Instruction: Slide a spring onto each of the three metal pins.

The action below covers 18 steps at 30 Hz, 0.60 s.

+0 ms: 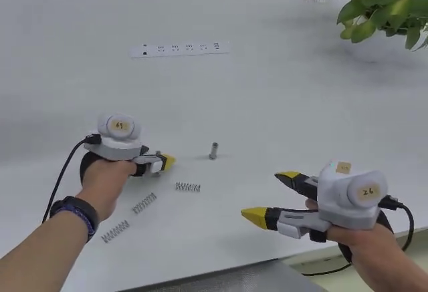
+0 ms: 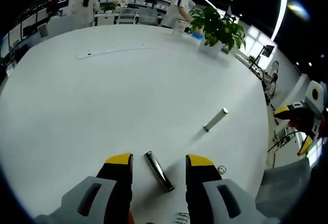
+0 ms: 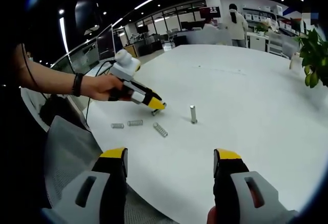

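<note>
Springs [image 1: 188, 186] first: we count three, all loose on the white table [image 1: 281, 105]. In the head view they lie in a line running from the middle toward 7 o'clock, apart from one another, and none is on a pin. Of pins we can count two. The upright pin [image 1: 213, 150] stands alone at 3 o'clock from the left gripper [image 1: 164, 162], near it and bare of any spring. The lying pin [image 2: 159, 170] rests flat on the table between that gripper's fingers [image 2: 119, 163] in the left gripper view.

Those fingers are spread apart, one on each side of the lying pin. Bare table shows in both gaps, so we see them straddling it without pinching it. In the same view the upright pin sits at 2 o'clock from the tips, well apart.

The right gripper [image 1: 271, 195] is held at 4 o'clock in the head view, near the table's front edge. Its fingers are spread wide, holding nothing and touching nothing. In the right gripper view the three springs lie at 10 to 11 o'clock from its tips, with the upright pin at 12 o'clock beyond them.

We count one power strip [image 1: 179, 49] at 12 o'clock on the far side of the table, and one plant [image 1: 381, 1] at 2 o'clock.
</note>
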Each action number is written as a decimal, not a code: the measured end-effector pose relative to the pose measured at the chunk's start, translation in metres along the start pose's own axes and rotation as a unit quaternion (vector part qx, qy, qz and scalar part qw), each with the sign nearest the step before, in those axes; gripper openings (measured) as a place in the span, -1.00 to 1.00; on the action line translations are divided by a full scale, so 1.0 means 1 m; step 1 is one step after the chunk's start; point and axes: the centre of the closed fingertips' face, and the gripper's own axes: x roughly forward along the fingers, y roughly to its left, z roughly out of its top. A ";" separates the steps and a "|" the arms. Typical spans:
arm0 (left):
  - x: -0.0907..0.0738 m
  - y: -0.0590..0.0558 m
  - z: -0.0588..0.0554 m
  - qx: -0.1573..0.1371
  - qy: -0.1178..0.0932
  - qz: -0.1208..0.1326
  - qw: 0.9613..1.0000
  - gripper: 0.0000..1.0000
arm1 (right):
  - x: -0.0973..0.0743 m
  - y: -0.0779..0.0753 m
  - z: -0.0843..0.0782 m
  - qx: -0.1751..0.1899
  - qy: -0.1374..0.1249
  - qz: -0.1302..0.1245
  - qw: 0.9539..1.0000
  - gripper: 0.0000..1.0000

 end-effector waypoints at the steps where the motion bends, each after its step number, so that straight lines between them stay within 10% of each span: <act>1: 0.001 0.000 -0.001 -0.004 0.002 0.002 1.000 -0.32 | 0.000 -0.001 -0.001 0.000 0.001 0.000 1.000 0.34; 18: 0.005 0.011 -0.005 -0.055 0.024 0.058 0.996 -0.72 | 0.002 -0.003 0.000 0.005 -0.001 -0.001 1.000 0.32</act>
